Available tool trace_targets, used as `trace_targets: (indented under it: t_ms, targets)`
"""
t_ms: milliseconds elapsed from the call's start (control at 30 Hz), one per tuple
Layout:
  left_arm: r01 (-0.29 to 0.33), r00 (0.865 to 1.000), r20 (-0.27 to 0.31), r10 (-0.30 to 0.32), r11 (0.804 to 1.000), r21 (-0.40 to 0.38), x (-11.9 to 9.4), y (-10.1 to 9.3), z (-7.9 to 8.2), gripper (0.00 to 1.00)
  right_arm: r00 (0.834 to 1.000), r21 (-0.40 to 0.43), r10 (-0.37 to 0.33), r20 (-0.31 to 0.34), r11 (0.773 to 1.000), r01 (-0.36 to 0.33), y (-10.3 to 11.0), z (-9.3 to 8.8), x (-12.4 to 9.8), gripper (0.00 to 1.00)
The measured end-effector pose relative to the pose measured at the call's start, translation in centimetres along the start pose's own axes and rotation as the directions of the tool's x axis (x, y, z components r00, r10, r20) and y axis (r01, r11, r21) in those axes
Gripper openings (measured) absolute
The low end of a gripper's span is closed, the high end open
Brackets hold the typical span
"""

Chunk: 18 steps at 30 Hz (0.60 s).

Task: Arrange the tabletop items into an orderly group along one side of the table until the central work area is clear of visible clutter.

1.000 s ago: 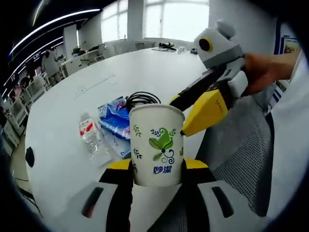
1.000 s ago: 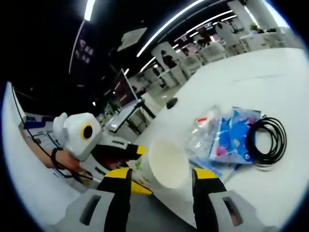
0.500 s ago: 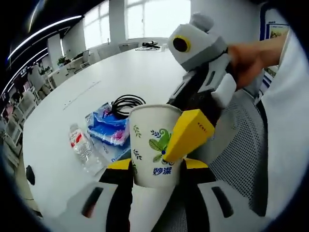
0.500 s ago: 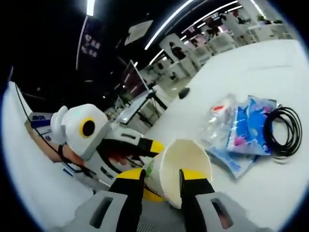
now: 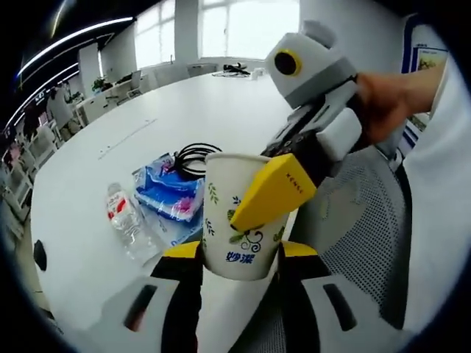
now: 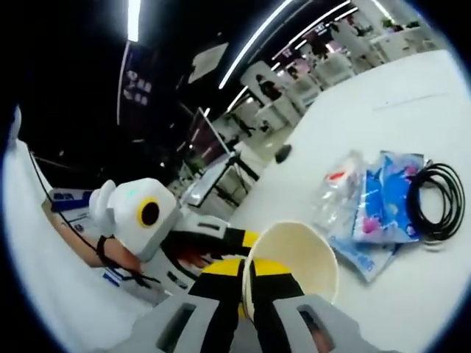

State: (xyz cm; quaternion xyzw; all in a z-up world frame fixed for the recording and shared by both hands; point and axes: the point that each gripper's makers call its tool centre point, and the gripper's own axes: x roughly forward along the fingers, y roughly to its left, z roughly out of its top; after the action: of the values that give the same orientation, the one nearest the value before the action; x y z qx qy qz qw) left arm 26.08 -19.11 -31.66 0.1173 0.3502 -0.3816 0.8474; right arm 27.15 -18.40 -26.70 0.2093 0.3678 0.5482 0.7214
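Left gripper view: over the white table in an open-plan office, the paper cup stands upright above the near edge, clamped between the left gripper's jaws while the right gripper pinches its rim. Beyond lie a blue packet, water bottle and black cable, grouped close together.

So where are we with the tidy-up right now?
Done: the water bottle, blue packets and black cable already lie close together on the white table. In hand: the paper cup sits between the left gripper's jaws, while the right gripper pinches its rim, one jaw inside. Left: set the cup down beside that group.
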Motion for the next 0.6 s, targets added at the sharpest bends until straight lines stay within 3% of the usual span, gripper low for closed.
trace_targets:
  t_ms: [333,500,600]
  targets:
    - [-0.074,0.996,0.049,0.081,0.987,-0.140,-1.3,2.4,0.0,0.34,0.999,0.008,-0.030,0.043,1.000,0.029,-1.3,1.9,0.1,0.00]
    - [-0.121,0.987,0.072,0.142,0.961,-0.247,-2.6,3.6,-0.7,0.34,0.998,0.016,-0.046,0.051,0.999,0.045,-2.3,2.5,0.0,0.00]
    - [-0.153,0.978,0.084,0.191,0.930,-0.333,-3.6,5.1,-1.7,0.34,0.997,0.030,-0.044,0.061,0.999,0.042,-2.2,2.8,0.0,0.00]
